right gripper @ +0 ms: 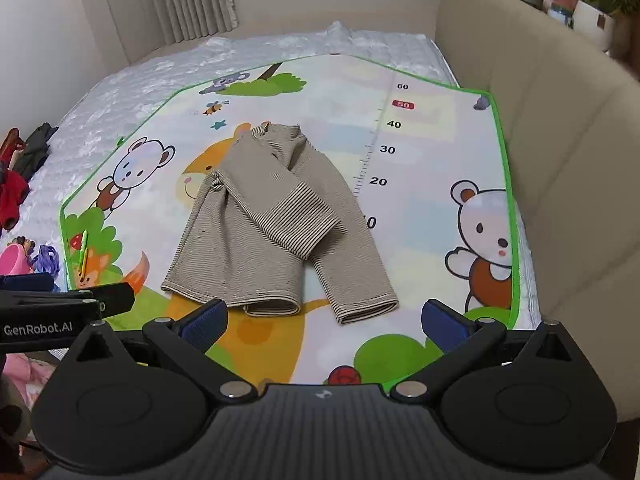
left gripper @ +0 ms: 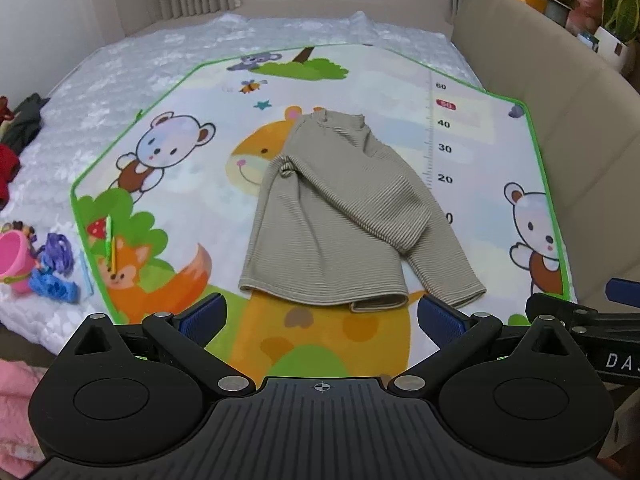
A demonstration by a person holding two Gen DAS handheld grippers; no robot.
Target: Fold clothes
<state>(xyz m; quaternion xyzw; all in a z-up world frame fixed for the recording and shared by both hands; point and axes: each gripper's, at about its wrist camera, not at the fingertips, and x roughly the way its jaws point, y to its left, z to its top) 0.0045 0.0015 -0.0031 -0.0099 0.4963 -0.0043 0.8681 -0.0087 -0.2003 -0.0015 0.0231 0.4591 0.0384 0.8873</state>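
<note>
A beige ribbed long-sleeved top (left gripper: pixel 332 216) (right gripper: pixel 260 224) lies on the cartoon play mat (left gripper: pixel 192 184) (right gripper: pixel 432 152), folded lengthwise, one sleeve crossing the body and the other reaching the near right. My left gripper (left gripper: pixel 322 314) hovers open just short of the top's hem, with nothing between its blue pads (left gripper: pixel 206 312). My right gripper (right gripper: pixel 324 318) is open too, near the hem and the sleeve cuff (right gripper: pixel 368 308), holding nothing. Each gripper's side shows at the edge of the other's view.
The mat lies on a white quilted bed (left gripper: pixel 132 64). A beige padded headboard (left gripper: pixel 560 92) (right gripper: pixel 552 128) rises on the right. Toys and a pink bucket (left gripper: pixel 16 256) sit at the left edge, with dark and red clothes (left gripper: pixel 16 136) behind. Plants (left gripper: pixel 616 12) stand beyond the headboard.
</note>
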